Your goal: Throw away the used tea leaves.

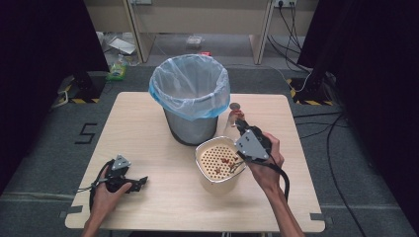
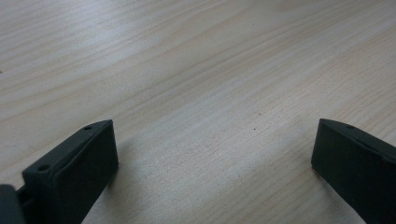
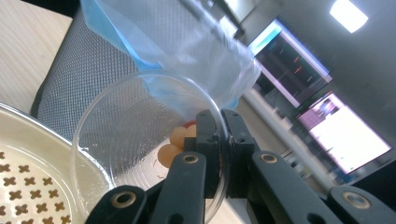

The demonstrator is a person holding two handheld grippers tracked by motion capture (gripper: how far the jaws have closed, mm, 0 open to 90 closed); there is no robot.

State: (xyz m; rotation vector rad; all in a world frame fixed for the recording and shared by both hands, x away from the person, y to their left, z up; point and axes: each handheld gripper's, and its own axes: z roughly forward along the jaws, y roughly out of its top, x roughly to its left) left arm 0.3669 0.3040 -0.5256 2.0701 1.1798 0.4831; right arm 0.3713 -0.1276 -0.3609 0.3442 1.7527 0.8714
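On the counter (image 1: 148, 143), right of centre: one cream strainer bowl (image 1: 217, 163) with a perforated insert, holding a few small red scraps on its holes. Just beyond its far-right rim, raised off the surface: one clear plastic cup (image 3: 140, 140), gripped at the rim wall by the right gripper (image 3: 219, 149). Jaws narrow, nearly together, with only the thin cup wall between them. Cup is tilted; its open mouth faces the riding camera, its long axis running from the jaws toward the bin. Contents: several small pale round pieces and one red one (image 3: 180, 140), lodged low against the wall beside the jaws.

Far centre of counter: one grey mesh waste bin (image 1: 190, 98) lined with a translucent blue-edged bag, upright, mouth open; nothing can be made out inside. It stands touching or just beside the bowl's far rim.

Key relation: the cup hangs between bowl and bin, the bowl near and to the left of it, the bin farther on to the left. Judged step: emptying the cup, most likely over the strainer bowl; a roll of the right wrist would decide the target.

Near left of counter: left gripper (image 2: 210, 154), well apart from all containers, resting low over bare wood. Jaws wide, nothing between them. Right hand is clearly the nearer.
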